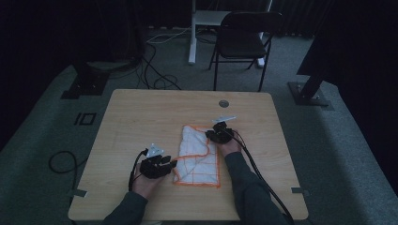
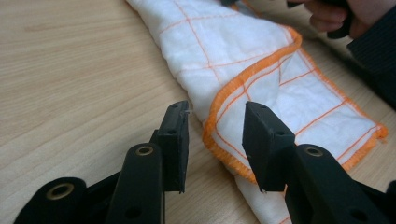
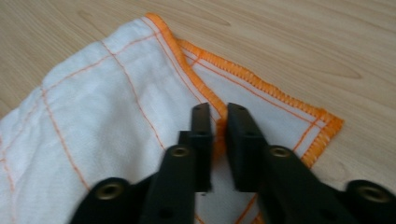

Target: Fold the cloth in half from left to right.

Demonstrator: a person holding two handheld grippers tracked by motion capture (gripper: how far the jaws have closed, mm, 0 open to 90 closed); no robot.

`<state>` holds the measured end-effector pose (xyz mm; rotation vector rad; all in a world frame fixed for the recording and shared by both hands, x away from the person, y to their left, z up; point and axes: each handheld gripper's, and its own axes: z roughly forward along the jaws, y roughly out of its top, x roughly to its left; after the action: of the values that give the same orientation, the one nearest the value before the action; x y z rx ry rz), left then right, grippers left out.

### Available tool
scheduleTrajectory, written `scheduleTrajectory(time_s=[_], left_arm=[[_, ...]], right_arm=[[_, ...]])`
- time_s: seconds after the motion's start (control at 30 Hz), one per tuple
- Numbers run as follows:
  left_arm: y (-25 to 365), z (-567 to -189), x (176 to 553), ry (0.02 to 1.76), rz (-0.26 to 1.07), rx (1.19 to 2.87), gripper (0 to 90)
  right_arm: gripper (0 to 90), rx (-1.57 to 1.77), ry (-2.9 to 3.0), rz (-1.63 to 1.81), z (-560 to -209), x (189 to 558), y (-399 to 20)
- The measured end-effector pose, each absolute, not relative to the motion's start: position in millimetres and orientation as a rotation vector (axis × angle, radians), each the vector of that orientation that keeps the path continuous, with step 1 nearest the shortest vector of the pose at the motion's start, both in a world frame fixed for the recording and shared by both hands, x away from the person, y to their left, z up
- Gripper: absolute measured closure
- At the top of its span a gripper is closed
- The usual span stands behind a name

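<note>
A white cloth (image 1: 199,157) with an orange grid and an orange hem lies partly folded on the wooden table (image 1: 141,117). My left gripper (image 1: 172,164) sits at the cloth's near left edge. In the left gripper view its jaws (image 2: 215,121) stand open, with the hem of the cloth (image 2: 243,51) lying just ahead between them and not pinched. My right gripper (image 1: 210,136) is at the cloth's far right side. In the right gripper view its jaws (image 3: 219,114) are nearly together, pinching the orange hem of the folded-over layer of cloth (image 3: 93,116).
A round grommet (image 1: 223,103) is set in the table's far side. Beyond the table stand a black folding chair (image 1: 244,40) and a white desk leg (image 1: 192,33). Cables lie on the carpet. The person's right hand (image 2: 331,14) is at the top right of the left gripper view.
</note>
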<state>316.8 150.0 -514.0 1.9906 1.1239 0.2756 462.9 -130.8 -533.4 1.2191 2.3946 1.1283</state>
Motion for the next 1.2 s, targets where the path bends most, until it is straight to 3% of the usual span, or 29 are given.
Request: scheduleTrajectory(time_s=[0.3,0.37,0.4,0.47,0.57,1.2], left_arm=[[149,-517,321,1.129,0.208,1.981,61.0],[148,-517,321,1.121,0.201,1.98,69.3],[146,-516,320,1.106,0.195,1.991,69.3],[138,-514,319,1.065,0.182,1.999,81.5],[133,-512,318,1.032,0.17,2.003,86.3],[71,-509,307,0.816,0.03,2.043,88.9]], right_arm=[[87.6,1.19,2.371,1.111,-526,466,-136],[87.6,1.189,2.366,1.107,-525,467,-137],[87.6,1.184,2.36,1.103,-523,467,-138],[88.0,1.177,2.345,1.087,-518,471,-139],[89.2,1.169,2.334,1.07,-515,473,-139],[89.9,1.132,2.324,0.959,-511,490,-138]])
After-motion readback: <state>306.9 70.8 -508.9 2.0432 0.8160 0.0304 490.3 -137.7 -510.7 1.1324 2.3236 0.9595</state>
